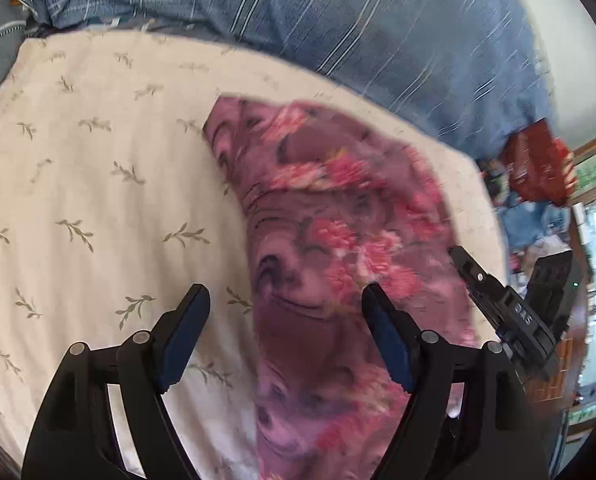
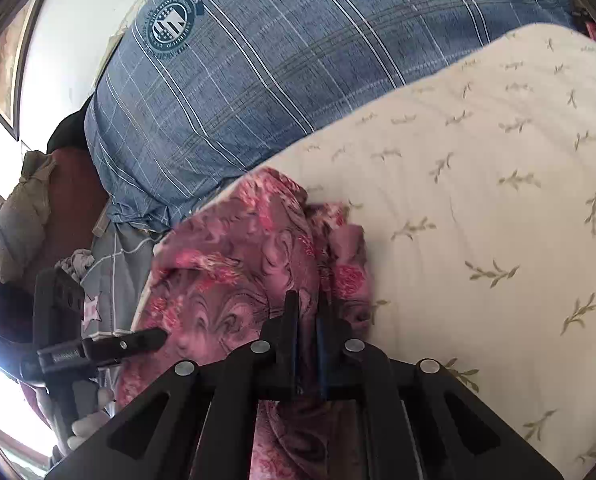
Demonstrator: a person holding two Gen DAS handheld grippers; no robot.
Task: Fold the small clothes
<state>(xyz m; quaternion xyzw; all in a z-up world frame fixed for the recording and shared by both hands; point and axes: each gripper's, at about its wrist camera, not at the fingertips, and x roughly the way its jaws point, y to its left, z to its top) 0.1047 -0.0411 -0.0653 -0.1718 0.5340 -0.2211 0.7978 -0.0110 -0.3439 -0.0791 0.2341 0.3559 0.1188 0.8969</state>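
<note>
**Pink floral garment pinched by the right gripper, left gripper spread wide above it**

The right hand-held gripper (image 2: 307,300) is clenched on a fold of the pink floral garment (image 2: 234,264), its two blue-padded fingers nearly together with cloth bunched between them. In the right wrist view the garment spreads from the fingers toward 10 o'clock, crumpled and ridged, and reaches up to 12 o'clock where it meets the edge of a cream sheet with a leaf print (image 2: 477,184). The sheet fills the side from 1 to 5 o'clock. Behind it, from 10 to 1 o'clock, lies a blue striped duvet (image 2: 298,52) bearing a round crest.

The left hand-held gripper (image 1: 286,300) is released, its fingers well apart and holding nothing. Its right finger (image 1: 385,332) sits over the garment (image 1: 329,220); its left finger is over bare sheet (image 1: 78,168). In this view the garment runs from 6 o'clock up to about 1 o'clock, blurred by motion, resting on the sheet. The right gripper's body (image 1: 513,312) shows at 4 o'clock, at the garment's edge. The duvet (image 1: 377,32) crosses the top from 11 to 2 o'clock.

In the right wrist view, the left gripper (image 2: 98,348) appears at 8 o'clock, its tip over the garment's near edge.
</note>
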